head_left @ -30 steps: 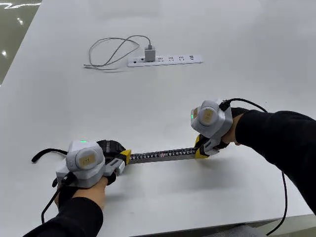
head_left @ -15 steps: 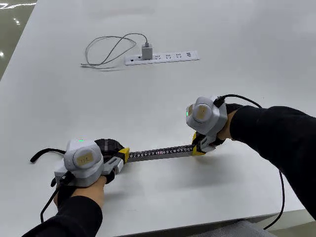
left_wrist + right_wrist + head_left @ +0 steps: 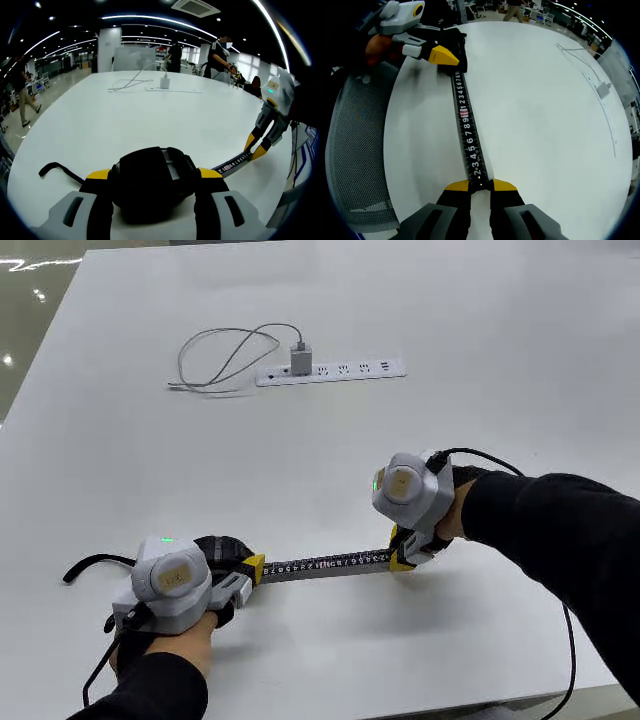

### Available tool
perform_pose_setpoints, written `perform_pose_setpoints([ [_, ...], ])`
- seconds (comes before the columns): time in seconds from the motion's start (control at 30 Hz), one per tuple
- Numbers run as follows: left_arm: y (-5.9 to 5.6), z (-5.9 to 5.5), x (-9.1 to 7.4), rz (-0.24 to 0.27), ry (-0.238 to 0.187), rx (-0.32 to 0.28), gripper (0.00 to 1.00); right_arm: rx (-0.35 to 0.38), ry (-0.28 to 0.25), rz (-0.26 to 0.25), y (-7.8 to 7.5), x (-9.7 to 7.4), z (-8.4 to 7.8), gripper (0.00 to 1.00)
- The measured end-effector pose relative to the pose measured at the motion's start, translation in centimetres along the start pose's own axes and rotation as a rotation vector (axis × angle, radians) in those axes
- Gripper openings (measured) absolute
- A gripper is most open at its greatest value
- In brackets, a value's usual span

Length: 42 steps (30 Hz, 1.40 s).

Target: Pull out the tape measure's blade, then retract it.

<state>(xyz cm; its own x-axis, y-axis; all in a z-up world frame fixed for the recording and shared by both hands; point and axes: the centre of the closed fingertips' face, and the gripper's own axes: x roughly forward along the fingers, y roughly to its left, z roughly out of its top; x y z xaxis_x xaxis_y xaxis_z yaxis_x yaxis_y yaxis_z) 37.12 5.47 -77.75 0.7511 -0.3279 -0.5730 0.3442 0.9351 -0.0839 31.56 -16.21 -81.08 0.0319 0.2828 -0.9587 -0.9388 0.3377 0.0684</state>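
Using the case (image 3: 222,548) as the anchor: it's the black roundish body of the tape measure, sitting on the white table (image 3: 330,470) close to the person's edge.

Left of the case, a black strap (image 3: 90,562) trails off it and lies flat on the table.

The left gripper (image 3: 243,575) is clamped right on the case. In the left gripper view the case fills the whole gap between the two yellow-tipped jaws and touches both, so that claw is gripping the case.

Out of the case's right side comes the blade (image 3: 325,564), pulled out a fair way and running straight along the table with the digits facing up and one red mark partway along. I can't tell if it's resting on the surface or sitting just off it.

At the blade's end away from the case is the right gripper (image 3: 400,560). In the right gripper view its yellow tips are pinched together on the very end of the blade, down by the lowest numbers, so that claw is closed on the blade.

Well beyond the case, and a bit to its right, there's a white strip (image 3: 340,370) with a charger (image 3: 301,360) plugged in at its left end. A grey cable (image 3: 236,329) loops off to the left of that.

The right gripper view also catches a grey mesh chair (image 3: 355,150) off the table edge nearest the case.
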Motion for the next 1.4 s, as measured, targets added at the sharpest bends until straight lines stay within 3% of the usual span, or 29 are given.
perform_pose_setpoints([
  [0.17,0.00,-0.01,0.07,-0.003,0.000,-0.001,0.62,-0.024,-0.005,0.003,0.16,-0.03,0.01,0.10],
  [0.23,0.02,-0.02,0.10,-0.002,0.003,-0.003,0.62,0.007,-0.014,0.012,0.13,-0.04,0.10,0.09],
  [0.53,0.08,-0.01,0.19,-0.008,0.002,-0.009,0.62,-0.001,-0.006,0.007,0.23,0.08,0.36,0.10],
  [0.8,0.18,-0.02,0.14,-0.016,-0.004,-0.027,0.61,-0.017,-0.050,0.017,0.27,0.09,0.51,0.10],
  [1.4,0.17,0.01,-0.03,-0.043,0.000,-0.048,0.61,-0.050,-0.070,0.043,0.38,0.12,0.79,0.10],
])
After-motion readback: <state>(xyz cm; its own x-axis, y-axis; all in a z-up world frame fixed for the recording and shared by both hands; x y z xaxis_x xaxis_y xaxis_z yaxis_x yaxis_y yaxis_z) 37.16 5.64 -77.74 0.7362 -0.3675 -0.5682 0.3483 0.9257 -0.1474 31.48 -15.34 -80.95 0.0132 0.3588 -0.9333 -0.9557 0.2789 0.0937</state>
